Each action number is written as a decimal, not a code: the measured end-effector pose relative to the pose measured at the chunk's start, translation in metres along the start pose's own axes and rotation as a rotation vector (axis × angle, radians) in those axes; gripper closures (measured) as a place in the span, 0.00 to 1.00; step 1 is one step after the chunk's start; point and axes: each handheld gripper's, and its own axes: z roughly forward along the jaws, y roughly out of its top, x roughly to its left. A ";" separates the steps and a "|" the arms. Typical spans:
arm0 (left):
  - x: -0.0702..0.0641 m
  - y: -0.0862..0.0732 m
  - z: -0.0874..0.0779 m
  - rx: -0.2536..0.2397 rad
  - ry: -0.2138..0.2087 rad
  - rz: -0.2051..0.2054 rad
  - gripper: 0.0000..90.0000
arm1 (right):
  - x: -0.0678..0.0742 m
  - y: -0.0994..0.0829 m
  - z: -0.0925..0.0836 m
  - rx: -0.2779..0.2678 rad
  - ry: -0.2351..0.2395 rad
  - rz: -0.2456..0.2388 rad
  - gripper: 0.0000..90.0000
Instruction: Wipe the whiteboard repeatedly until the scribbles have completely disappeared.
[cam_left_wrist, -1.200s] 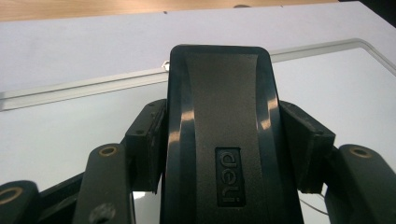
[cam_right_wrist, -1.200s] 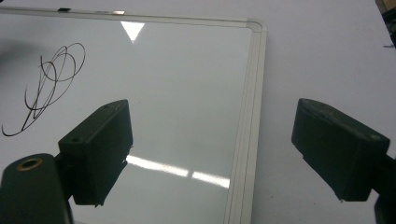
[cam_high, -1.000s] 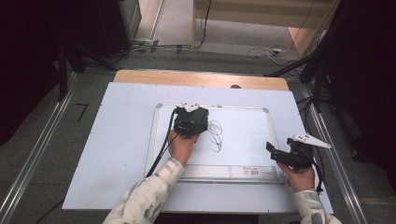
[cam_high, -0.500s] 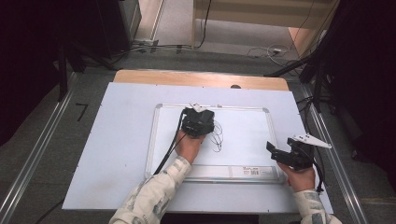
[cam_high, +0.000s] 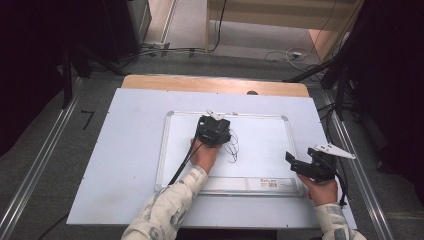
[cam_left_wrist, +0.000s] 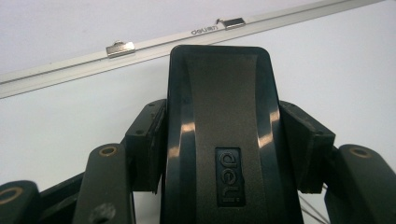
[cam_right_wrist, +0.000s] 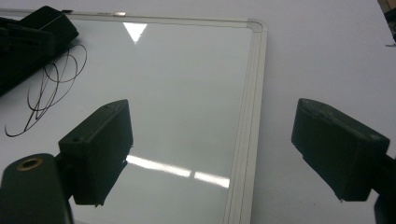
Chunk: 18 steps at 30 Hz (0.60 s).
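Note:
A white whiteboard (cam_high: 165, 150) with a silver frame lies flat on the table. Black pen scribbles (cam_high: 232, 147) mark its middle. My left gripper (cam_high: 213, 131) sits low over the board just left of the scribbles, shut on a black board eraser (cam_left_wrist: 224, 140), whose sides the pads (cam_left_wrist: 147, 140) press. In the right gripper view the scribbles (cam_right_wrist: 51, 88) lie right beside the left gripper (cam_right_wrist: 32, 42). My right gripper (cam_high: 295, 167) hovers at the board's lower right corner. Its jaws (cam_right_wrist: 219, 144) stand wide apart over the right frame edge (cam_right_wrist: 250, 93) with nothing between them.
The board rests on a pale tabletop (cam_high: 125, 165) with a wooden strip (cam_high: 215, 84) along the far edge. Metal rails (cam_high: 45, 160) run down both sides of the table. Two small clips (cam_left_wrist: 120, 47) sit on the board's top frame. Cables lie on the floor beyond.
My left gripper has slid to the right across the board with the eraser, closer to the scribbles. The right gripper has stayed where it was.

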 end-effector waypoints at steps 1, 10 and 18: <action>-0.001 0.000 0.000 -0.003 0.006 0.010 0.45 | 0.000 0.000 0.000 0.000 0.000 0.000 0.13; -0.007 0.002 -0.007 -0.045 0.053 0.059 0.43 | 0.000 0.000 0.000 0.000 0.000 0.002 0.13; -0.008 0.002 -0.009 -0.031 0.056 0.044 0.44 | 0.000 0.000 -0.001 -0.002 0.001 -0.003 0.13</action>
